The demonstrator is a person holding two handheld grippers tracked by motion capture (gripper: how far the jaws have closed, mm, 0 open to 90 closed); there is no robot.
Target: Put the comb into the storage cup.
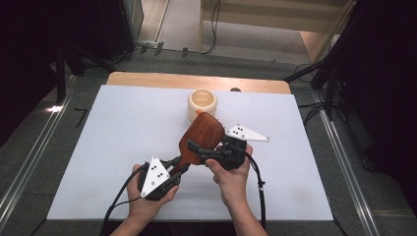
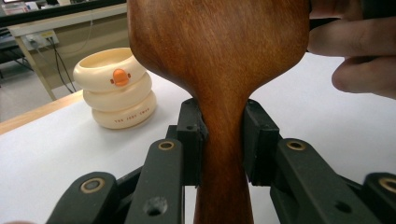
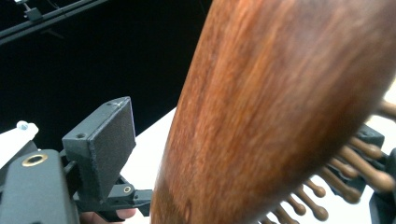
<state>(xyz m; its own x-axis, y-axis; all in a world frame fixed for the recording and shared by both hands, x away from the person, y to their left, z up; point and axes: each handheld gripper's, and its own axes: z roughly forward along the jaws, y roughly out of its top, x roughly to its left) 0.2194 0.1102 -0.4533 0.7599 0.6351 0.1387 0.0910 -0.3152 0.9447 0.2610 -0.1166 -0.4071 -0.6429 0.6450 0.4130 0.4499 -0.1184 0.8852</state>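
**Left claw clamped on the brush handle, right claw around the head**

Left gripper (image 1: 169,172) has the wooden hairbrush (image 1: 199,135) pinched by its narrow neck; in the left gripper view both pads press the handle (image 2: 223,154) from either side. I see the brush lifted off the white table (image 1: 113,147), near the middle, head pointing far. My right gripper (image 1: 206,152) sits across the head: in its own view one pad (image 3: 109,144) stands clear of the wooden back, the bristles (image 3: 345,172) facing the other jaw, so no grip there. Just beyond the head stands a cream duck-faced cup (image 1: 202,104), close to the brush tip, right in the path.
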